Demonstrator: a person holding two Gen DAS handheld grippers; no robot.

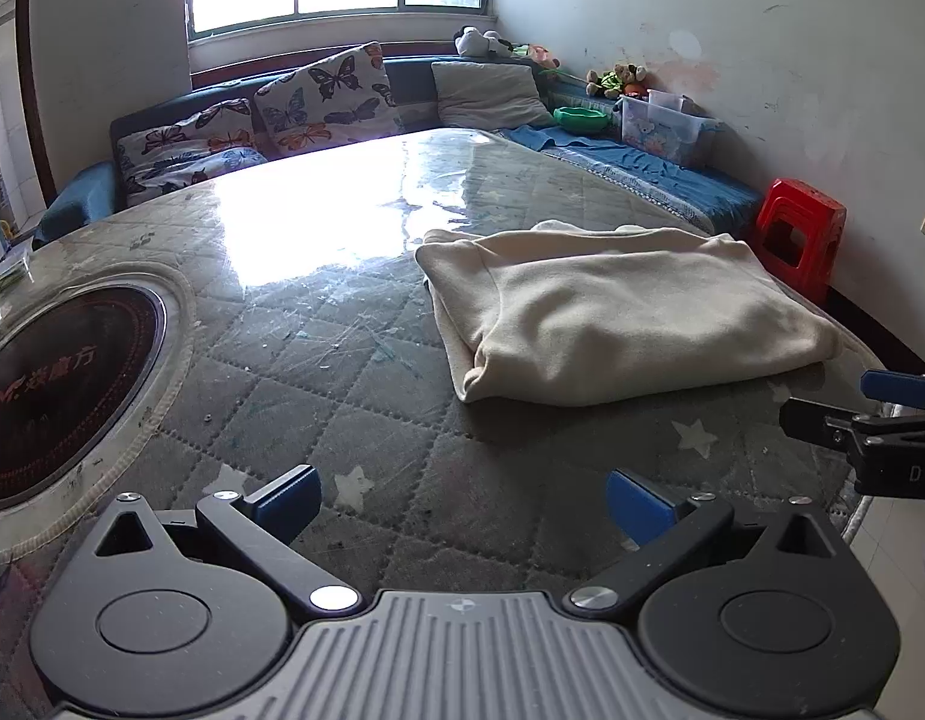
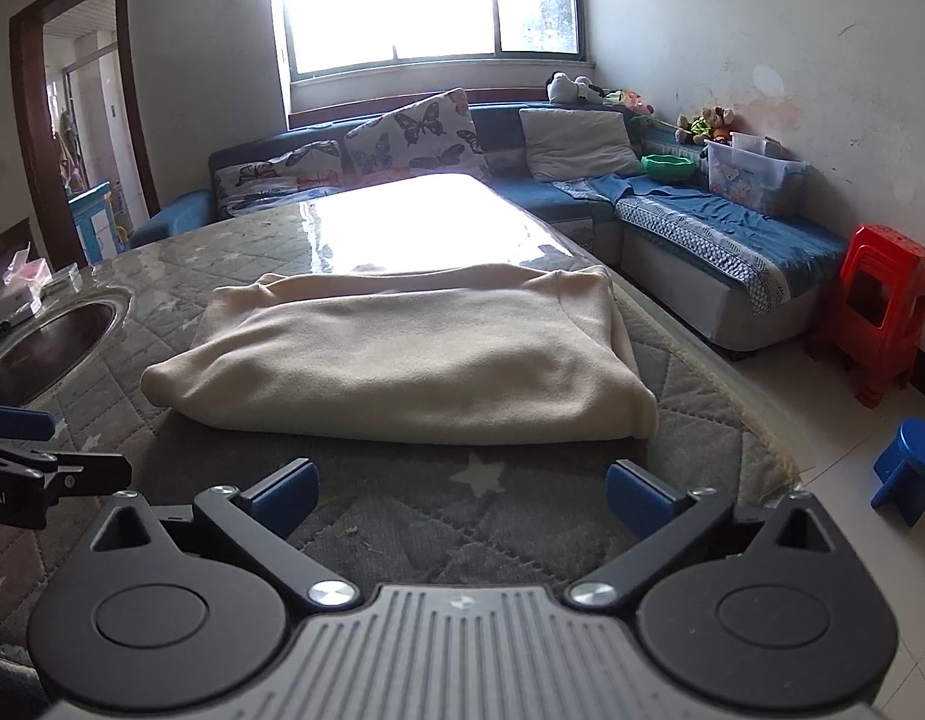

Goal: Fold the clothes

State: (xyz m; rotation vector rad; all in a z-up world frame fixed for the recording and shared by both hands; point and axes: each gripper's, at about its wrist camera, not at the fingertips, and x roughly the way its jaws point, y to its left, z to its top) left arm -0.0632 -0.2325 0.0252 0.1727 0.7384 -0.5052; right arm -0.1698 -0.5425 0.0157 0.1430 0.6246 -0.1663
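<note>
A cream garment (image 1: 618,318) lies folded into a thick rectangle on the quilted grey table cover (image 1: 354,360). In the right wrist view the same garment (image 2: 402,354) fills the middle, just beyond my fingers. My left gripper (image 1: 462,507) is open, its blue pads over bare quilt, short and left of the garment. My right gripper (image 2: 462,498) is open too, with nothing between its pads, close to the garment's near edge. Each gripper shows at the edge of the other's view: the right gripper (image 1: 870,414), the left gripper (image 2: 30,450).
A round dark hotplate (image 1: 60,384) is set into the table at the left. A blue corner sofa (image 2: 672,210) with cushions runs behind and to the right. A red stool stack (image 2: 882,306) and a small blue stool (image 2: 909,468) stand on the tiled floor right of the table.
</note>
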